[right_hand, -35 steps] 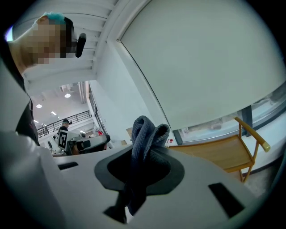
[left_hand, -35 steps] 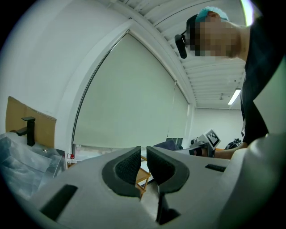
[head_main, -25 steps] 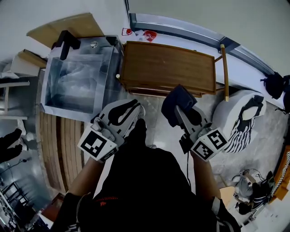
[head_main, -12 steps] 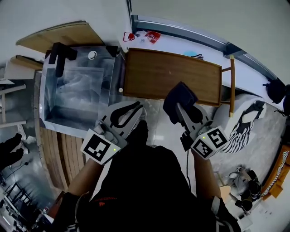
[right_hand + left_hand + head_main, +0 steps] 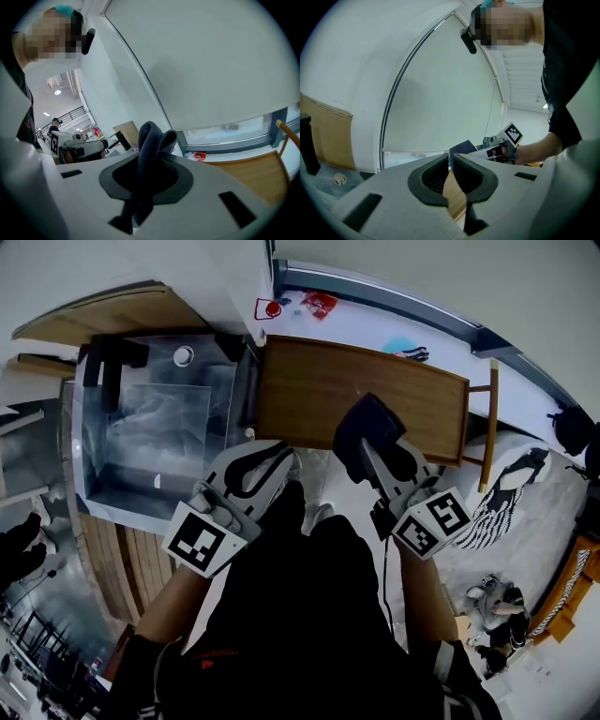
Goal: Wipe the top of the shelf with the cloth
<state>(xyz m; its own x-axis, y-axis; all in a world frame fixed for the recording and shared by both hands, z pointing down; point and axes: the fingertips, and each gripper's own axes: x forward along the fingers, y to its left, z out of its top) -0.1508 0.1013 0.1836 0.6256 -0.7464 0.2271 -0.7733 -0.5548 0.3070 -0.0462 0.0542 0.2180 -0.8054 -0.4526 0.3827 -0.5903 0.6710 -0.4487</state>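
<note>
The brown wooden shelf top [image 5: 356, 395] lies ahead of me, under a window sill. A dark blue cloth [image 5: 367, 430] hangs bunched over the shelf's front edge, and my right gripper [image 5: 373, 454] is shut on it. In the right gripper view the cloth [image 5: 151, 140] stands up folded between the jaws, with the shelf top [image 5: 248, 176] low at the right. My left gripper [image 5: 284, 459] is shut on nothing, just short of the shelf's front left corner. In the left gripper view its jaws [image 5: 451, 159] meet at the tips, and the cloth [image 5: 461, 147] shows beyond them.
A clear plastic bin [image 5: 150, 418] stands right beside the shelf's left end. A wooden stick [image 5: 489, 423] leans at the shelf's right end, with a white striped bag [image 5: 511, 488] beyond it. Small red items [image 5: 319, 304] lie on the sill. Wooden slats [image 5: 131, 563] lie at lower left.
The right gripper has carried the cloth forward from the floor side to over the shelf's front edge. The left gripper stays shut near the shelf's left corner.
</note>
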